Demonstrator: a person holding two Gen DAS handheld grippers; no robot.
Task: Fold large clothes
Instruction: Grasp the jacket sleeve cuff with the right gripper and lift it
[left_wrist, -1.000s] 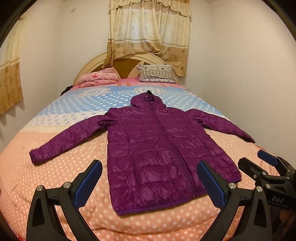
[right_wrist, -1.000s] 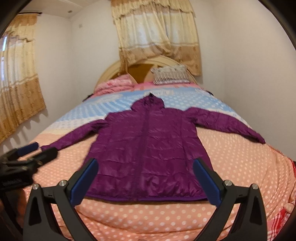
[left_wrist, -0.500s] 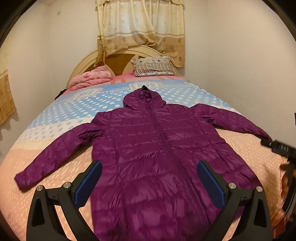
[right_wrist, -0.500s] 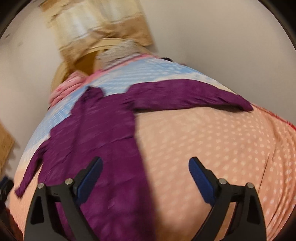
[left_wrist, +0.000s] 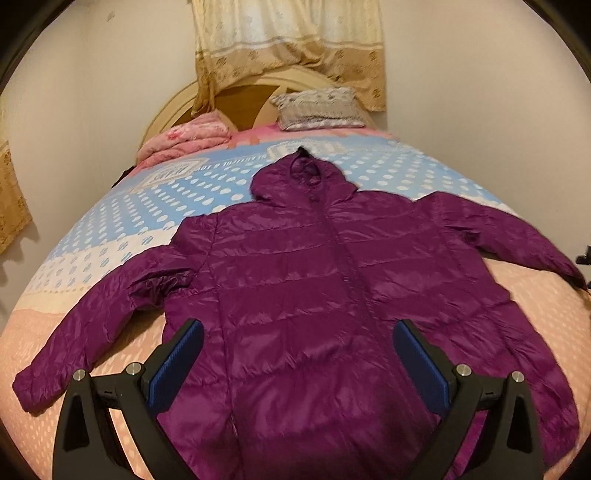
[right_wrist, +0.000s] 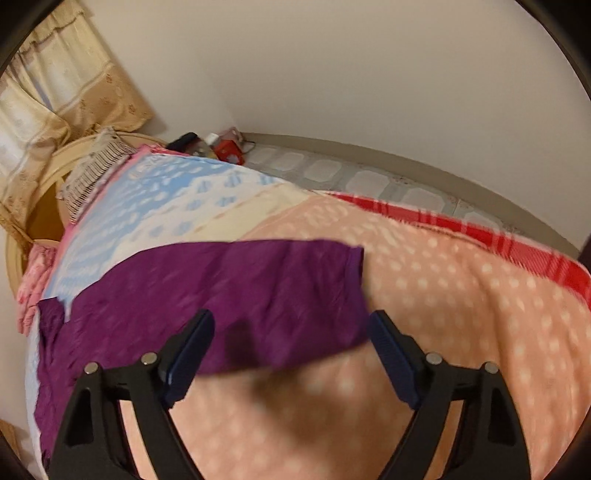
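A purple hooded puffer jacket (left_wrist: 314, 295) lies flat, front up, on the bed, with both sleeves spread out. My left gripper (left_wrist: 295, 354) is open and empty, just above the jacket's lower body. In the right wrist view the jacket's right sleeve (right_wrist: 258, 291) lies across the pink dotted bedspread, its cuff (right_wrist: 351, 280) toward the bed's right side. My right gripper (right_wrist: 291, 354) is open and empty, close over the sleeve near the cuff. A small part of it shows at the right edge of the left wrist view (left_wrist: 585, 258).
The bedspread (left_wrist: 110, 229) is blue dotted at the far end and pink dotted nearer. A grey pillow (left_wrist: 317, 110) and a folded pink blanket (left_wrist: 184, 140) lie by the headboard. Beside the bed are a tiled floor (right_wrist: 369, 181), a wall and small items (right_wrist: 221, 147).
My left gripper has moved forward over the jacket's body. My right gripper has swung right and down toward the right sleeve's cuff. Both have stayed open.
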